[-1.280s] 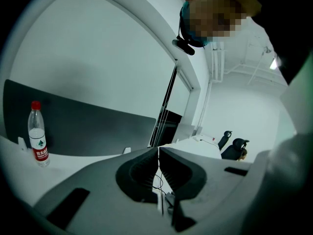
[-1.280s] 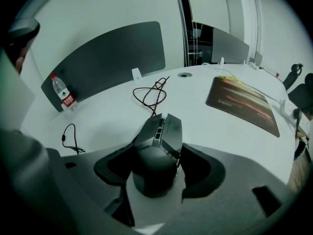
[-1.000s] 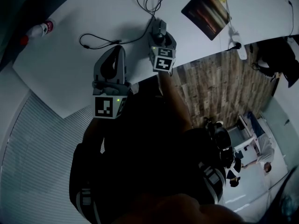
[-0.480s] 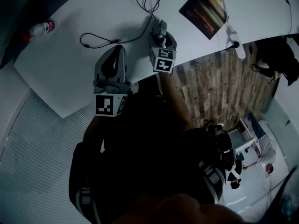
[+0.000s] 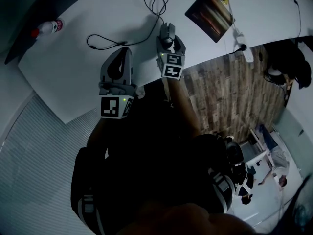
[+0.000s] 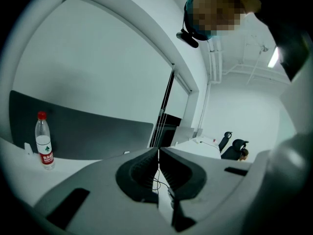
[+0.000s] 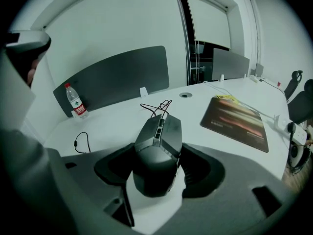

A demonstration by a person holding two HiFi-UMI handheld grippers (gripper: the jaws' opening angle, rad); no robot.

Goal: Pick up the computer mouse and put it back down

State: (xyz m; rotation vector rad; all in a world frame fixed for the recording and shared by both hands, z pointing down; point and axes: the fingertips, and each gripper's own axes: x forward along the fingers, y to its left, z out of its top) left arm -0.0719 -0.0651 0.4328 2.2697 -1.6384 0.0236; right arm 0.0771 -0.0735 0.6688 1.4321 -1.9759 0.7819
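A dark grey computer mouse (image 7: 157, 153) sits between the jaws of my right gripper (image 7: 159, 166), which is shut on its sides. Its cord runs forward to a loose coil (image 7: 156, 106) on the white table (image 5: 73, 67). In the head view the same mouse (image 5: 167, 37) shows at the tip of the right gripper (image 5: 167, 33), near the table's front edge. Whether it touches the table I cannot tell. My left gripper (image 5: 120, 58) hangs over the table to the left, its jaws shut on nothing (image 6: 157, 165).
A dark mouse pad (image 5: 211, 10) lies to the right. A plastic water bottle (image 5: 49, 27) stands far left by a grey divider. A looped black cable (image 5: 105, 42) lies ahead of the left gripper. A power strip (image 5: 244, 45) rests at the table's right edge, above wooden floor (image 5: 230, 97).
The head view has shifted slightly. Both grippers keep their places and the right one stays shut on the mouse.
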